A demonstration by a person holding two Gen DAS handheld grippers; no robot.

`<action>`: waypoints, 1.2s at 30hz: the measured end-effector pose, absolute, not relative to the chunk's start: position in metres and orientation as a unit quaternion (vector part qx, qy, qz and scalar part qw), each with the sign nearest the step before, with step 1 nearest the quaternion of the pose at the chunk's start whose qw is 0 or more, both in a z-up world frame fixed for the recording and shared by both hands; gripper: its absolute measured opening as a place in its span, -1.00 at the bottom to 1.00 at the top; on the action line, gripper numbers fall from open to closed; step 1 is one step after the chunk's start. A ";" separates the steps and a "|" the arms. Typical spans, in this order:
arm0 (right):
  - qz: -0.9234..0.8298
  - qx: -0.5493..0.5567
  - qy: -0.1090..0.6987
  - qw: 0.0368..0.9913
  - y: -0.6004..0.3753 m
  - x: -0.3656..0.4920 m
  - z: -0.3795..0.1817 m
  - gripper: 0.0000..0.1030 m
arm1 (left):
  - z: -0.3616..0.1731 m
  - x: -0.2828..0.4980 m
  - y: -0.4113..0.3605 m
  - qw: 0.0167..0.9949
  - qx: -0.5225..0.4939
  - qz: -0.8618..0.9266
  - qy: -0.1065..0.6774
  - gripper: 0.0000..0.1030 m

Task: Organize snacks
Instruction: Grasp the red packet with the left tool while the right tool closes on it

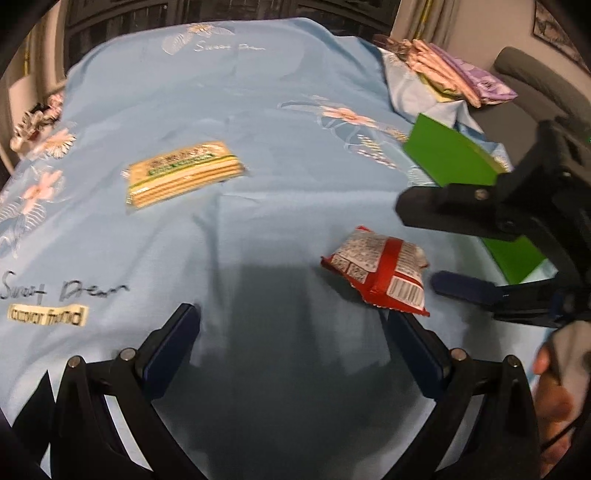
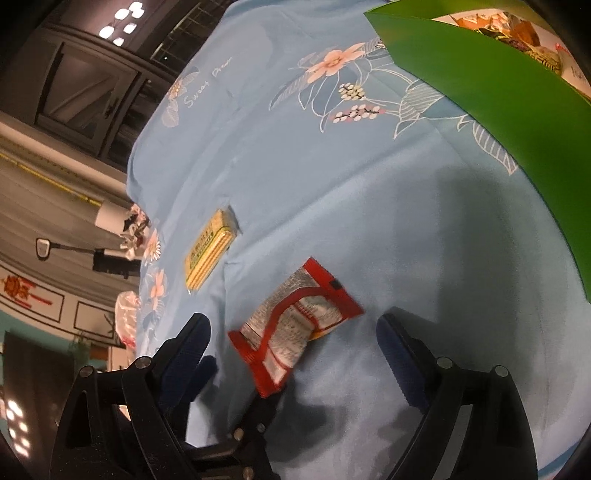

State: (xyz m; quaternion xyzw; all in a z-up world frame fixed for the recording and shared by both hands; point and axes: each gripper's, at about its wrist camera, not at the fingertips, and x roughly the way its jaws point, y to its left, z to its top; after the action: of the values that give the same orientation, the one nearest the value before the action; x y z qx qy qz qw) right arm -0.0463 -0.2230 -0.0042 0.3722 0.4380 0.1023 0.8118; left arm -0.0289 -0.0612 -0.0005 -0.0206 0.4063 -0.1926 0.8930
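Observation:
A red snack packet lies printed side up on the blue flowered cloth, just ahead of my left gripper's right finger. A yellow wafer packet lies farther off to the left. My left gripper is open and empty above the cloth. My right gripper shows at the right, open, with its fingers on either side of the red packet's right end. In the right wrist view the red packet lies between the open fingers of my right gripper, and the wafer packet lies beyond.
A green box stands at the right edge of the cloth; its wall fills the upper right of the right wrist view, with snack packets inside. Folded pink and purple packs lie at the back right. Dark cabinets stand behind.

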 end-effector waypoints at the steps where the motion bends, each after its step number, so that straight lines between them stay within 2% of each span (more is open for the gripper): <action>1: 0.105 0.380 0.436 0.809 -0.225 -0.046 -0.006 0.79 | 0.001 -0.029 -0.061 0.890 -0.033 -0.202 0.407 0.99; 7: 0.120 0.432 0.426 0.786 -0.240 -0.047 -0.014 0.79 | 0.005 -0.030 -0.060 0.869 -0.080 -0.248 0.421 0.99; 13: 0.121 0.425 0.427 0.789 -0.238 -0.046 -0.012 0.79 | 0.007 -0.029 -0.056 0.852 -0.110 -0.270 0.436 0.99; 22: 0.111 0.448 0.419 0.782 -0.241 -0.046 -0.014 0.79 | 0.006 -0.011 -0.051 0.781 -0.221 -0.353 0.466 0.99; 36: 0.078 0.434 0.417 0.795 -0.233 -0.040 -0.011 0.79 | 0.009 -0.001 -0.070 0.775 -0.208 -0.372 0.466 0.96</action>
State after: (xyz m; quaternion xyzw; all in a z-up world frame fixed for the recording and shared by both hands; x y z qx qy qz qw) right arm -0.0400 -0.2330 -0.0113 0.4339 0.4170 0.0779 0.7949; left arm -0.0006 -0.0705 0.0087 -0.2077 0.4664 -0.3719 0.7753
